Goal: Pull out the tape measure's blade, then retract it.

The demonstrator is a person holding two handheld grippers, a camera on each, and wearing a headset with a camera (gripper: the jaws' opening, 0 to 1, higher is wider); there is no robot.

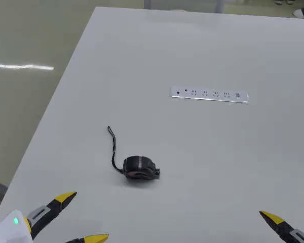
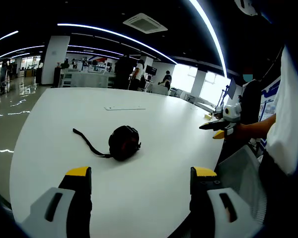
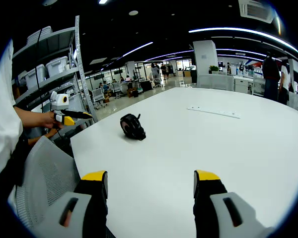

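A black tape measure (image 1: 140, 167) lies on the white table (image 1: 192, 147), its wrist strap (image 1: 111, 147) trailing away to the far left; its blade is wound in. The same tape measure (image 2: 124, 143) sits ahead of my left gripper (image 2: 141, 174), which is open and holds nothing. My left gripper (image 1: 78, 217) is at the near left table edge in the head view. My right gripper (image 3: 150, 176) is open too, with the tape measure (image 3: 132, 126) some way ahead to its left. One yellow tip of the right gripper (image 1: 271, 218) shows at the lower right.
A white power strip (image 1: 209, 94) lies flat further back on the table. The table's left edge (image 1: 55, 96) drops to a glossy floor. A mesh chair back (image 3: 44, 173) stands near the table's front edge. Shelving and people are in the background.
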